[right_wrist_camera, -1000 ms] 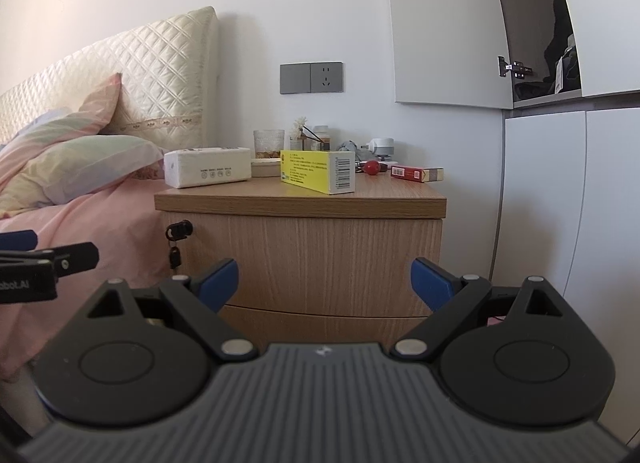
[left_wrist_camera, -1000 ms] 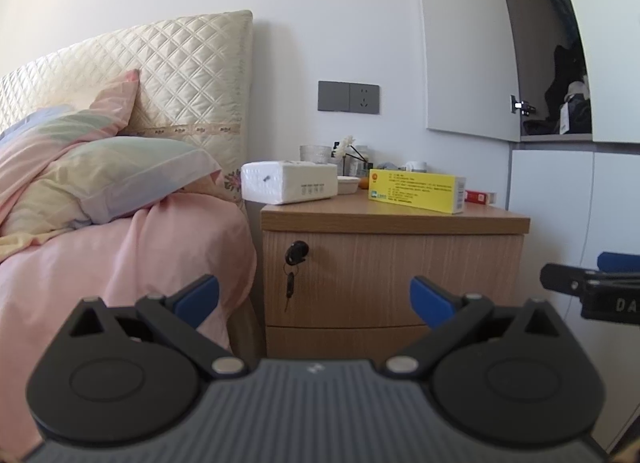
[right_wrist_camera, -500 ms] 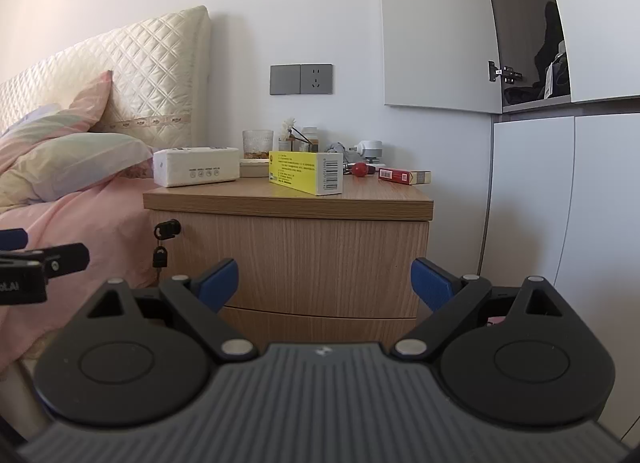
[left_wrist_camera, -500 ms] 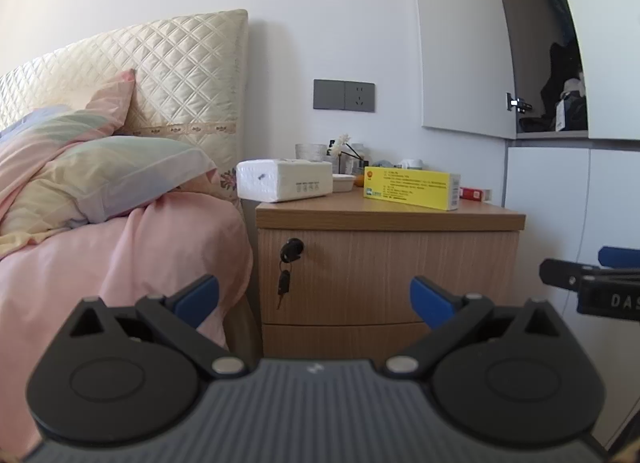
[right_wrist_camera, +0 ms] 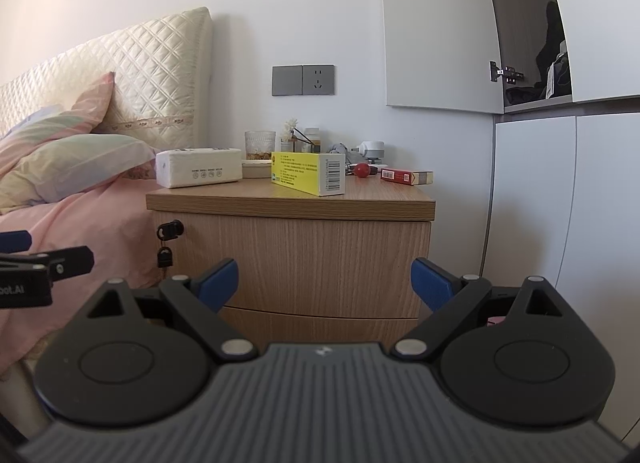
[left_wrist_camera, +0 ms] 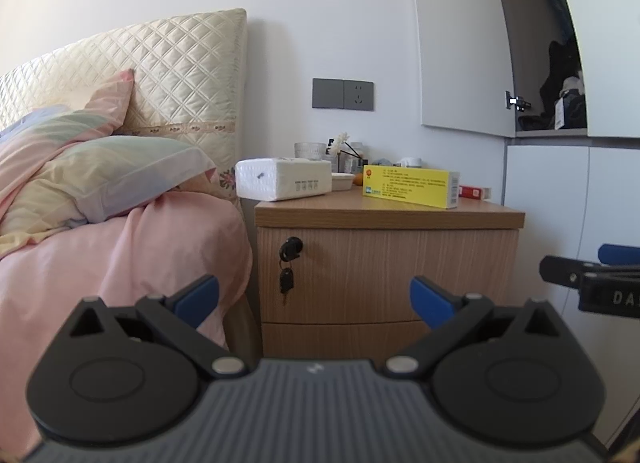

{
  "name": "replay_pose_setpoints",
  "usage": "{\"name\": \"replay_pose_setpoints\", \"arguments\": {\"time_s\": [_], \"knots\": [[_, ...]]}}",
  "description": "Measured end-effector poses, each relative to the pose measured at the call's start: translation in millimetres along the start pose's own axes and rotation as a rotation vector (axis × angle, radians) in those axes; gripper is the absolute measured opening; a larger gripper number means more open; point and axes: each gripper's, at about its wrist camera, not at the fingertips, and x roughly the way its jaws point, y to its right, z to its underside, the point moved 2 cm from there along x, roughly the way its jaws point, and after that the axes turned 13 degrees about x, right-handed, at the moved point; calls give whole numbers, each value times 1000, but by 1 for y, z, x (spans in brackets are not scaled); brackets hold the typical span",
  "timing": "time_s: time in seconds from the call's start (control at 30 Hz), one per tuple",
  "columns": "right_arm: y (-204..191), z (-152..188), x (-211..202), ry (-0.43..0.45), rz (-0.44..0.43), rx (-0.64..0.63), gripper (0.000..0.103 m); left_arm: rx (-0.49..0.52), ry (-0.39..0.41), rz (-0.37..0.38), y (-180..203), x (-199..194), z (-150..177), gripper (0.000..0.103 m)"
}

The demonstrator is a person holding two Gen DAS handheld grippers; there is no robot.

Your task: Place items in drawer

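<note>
A wooden nightstand [left_wrist_camera: 384, 219] [right_wrist_camera: 292, 207] stands beside the bed, its top drawer [left_wrist_camera: 400, 275] [right_wrist_camera: 312, 259] shut with a key [left_wrist_camera: 289, 263] [right_wrist_camera: 166, 241] in the lock. On top lie a yellow box [left_wrist_camera: 412, 186] [right_wrist_camera: 308, 173], a white tissue pack [left_wrist_camera: 284, 179] [right_wrist_camera: 199, 172] and a red pack [left_wrist_camera: 474, 192] [right_wrist_camera: 406, 177]. My left gripper [left_wrist_camera: 314, 297] is open and empty, short of the drawer front. My right gripper [right_wrist_camera: 324, 281] is open and empty too, to its right.
A bed with pink cover [left_wrist_camera: 100, 263] and pillows [left_wrist_camera: 108, 179] lies left of the nightstand. White cabinets [right_wrist_camera: 560, 203] stand to the right. A glass [right_wrist_camera: 260, 145], small jars and a red ball [right_wrist_camera: 363, 169] crowd the back of the nightstand top.
Both grippers have sunk slightly, so the nightstand sits higher in both views. Both stay open and empty.
</note>
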Motion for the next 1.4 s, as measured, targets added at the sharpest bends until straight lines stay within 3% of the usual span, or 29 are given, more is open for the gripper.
{"name": "replay_pose_setpoints", "arguments": {"time_s": [1.4], "knots": [[6,-3,-5,21,-14,46,95,36,14,5,8,-1,1,103]]}}
